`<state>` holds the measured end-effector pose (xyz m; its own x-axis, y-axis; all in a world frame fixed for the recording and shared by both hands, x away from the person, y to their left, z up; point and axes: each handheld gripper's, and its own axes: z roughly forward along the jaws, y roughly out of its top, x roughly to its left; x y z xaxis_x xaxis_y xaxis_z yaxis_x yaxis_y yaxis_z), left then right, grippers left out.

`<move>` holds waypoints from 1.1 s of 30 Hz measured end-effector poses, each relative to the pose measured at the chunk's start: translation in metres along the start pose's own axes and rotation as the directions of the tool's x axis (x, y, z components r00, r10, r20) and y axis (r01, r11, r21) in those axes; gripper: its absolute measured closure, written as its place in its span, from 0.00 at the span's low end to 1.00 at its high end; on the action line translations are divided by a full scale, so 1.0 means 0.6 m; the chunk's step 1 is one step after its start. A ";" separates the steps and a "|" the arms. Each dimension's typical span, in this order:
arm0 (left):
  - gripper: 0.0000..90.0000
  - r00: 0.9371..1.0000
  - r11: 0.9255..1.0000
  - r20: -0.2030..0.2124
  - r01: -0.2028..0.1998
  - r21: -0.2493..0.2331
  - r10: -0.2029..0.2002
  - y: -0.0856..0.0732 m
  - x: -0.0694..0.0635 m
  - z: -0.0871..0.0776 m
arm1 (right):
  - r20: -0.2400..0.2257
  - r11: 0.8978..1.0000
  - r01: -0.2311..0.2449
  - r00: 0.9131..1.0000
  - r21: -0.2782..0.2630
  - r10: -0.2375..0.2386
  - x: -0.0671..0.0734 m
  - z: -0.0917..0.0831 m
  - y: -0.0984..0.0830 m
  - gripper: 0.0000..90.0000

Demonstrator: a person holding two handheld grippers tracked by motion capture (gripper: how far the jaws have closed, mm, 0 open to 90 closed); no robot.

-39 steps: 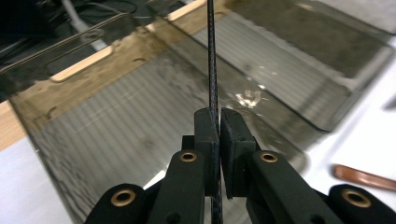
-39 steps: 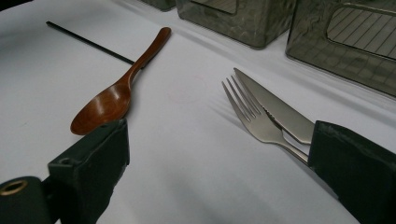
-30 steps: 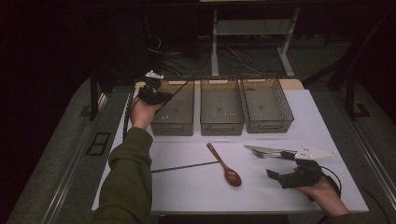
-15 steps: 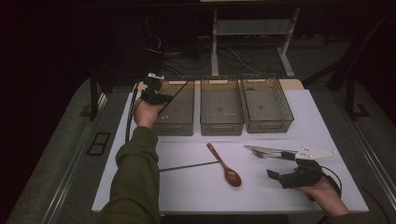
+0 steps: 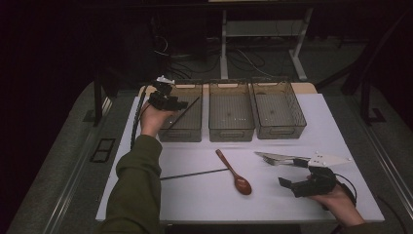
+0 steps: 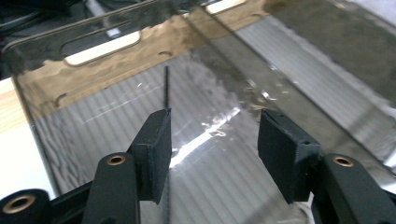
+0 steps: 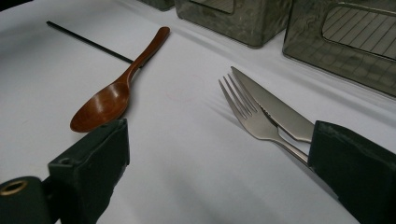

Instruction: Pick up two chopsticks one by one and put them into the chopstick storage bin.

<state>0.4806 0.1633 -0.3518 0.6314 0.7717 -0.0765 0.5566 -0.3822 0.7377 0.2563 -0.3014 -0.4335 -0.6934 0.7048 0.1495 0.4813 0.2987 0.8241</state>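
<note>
My left gripper [image 5: 179, 103] hangs open over the left clear bin [image 5: 179, 136]. In the left gripper view the open left gripper [image 6: 212, 135] looks down into this bin [image 6: 116, 70], where a thin black stick [image 6: 166, 88] lies just beyond the left jaw, free of both pads. The same stick [image 5: 187, 109] slants across the bin in the high view. A second black stick [image 5: 195, 174] lies on the white table, its end by a brown wooden spoon [image 5: 234, 173]. My right gripper [image 5: 290, 186] rests open near the front right, short of a steel fork [image 7: 247, 114] and knife [image 7: 275, 107].
Two more clear bins, middle [image 5: 231, 132] and right [image 5: 280, 130], stand in a row at the back of the white table [image 5: 195, 204]. A white-handled tool [image 5: 331, 159] lies by the knife. The spoon [image 7: 116, 93] lies left of the right gripper [image 7: 222, 140].
My left hand has shifted slightly farther over the left bin, and the black stick now shows slanting inside it. The right hand has stayed put.
</note>
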 end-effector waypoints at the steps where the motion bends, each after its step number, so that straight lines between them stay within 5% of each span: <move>1: 0.45 1.000 1.000 0.014 -0.010 -0.001 0.010 0.001 -0.004 -0.004 | 0.000 1.000 0.002 1.000 0.001 -0.002 0.000 0.000 0.000 0.05; 10: 0.36 0.990 0.993 0.070 -0.120 -0.003 0.120 -0.002 -0.049 -0.043 | 0.005 1.000 0.005 1.000 0.003 -0.005 0.000 -0.001 0.000 0.05; 16: 0.35 0.985 0.988 0.085 -0.151 -0.024 0.153 -0.019 -0.076 -0.065 | 0.006 1.000 0.007 1.000 0.000 -0.008 0.001 0.000 0.000 0.05; 33: 0.33 0.950 0.965 0.178 -0.242 -0.096 0.256 -0.102 -0.161 -0.095 | 0.012 1.000 0.006 1.000 -0.003 -0.006 0.001 -0.001 -0.001 0.05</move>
<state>0.3551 0.1411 -0.3515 0.8384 0.5451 -0.0030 0.3328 -0.5074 0.7949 0.2553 -0.3011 -0.4336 -0.6897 0.7109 0.1376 0.4756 0.3014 0.8265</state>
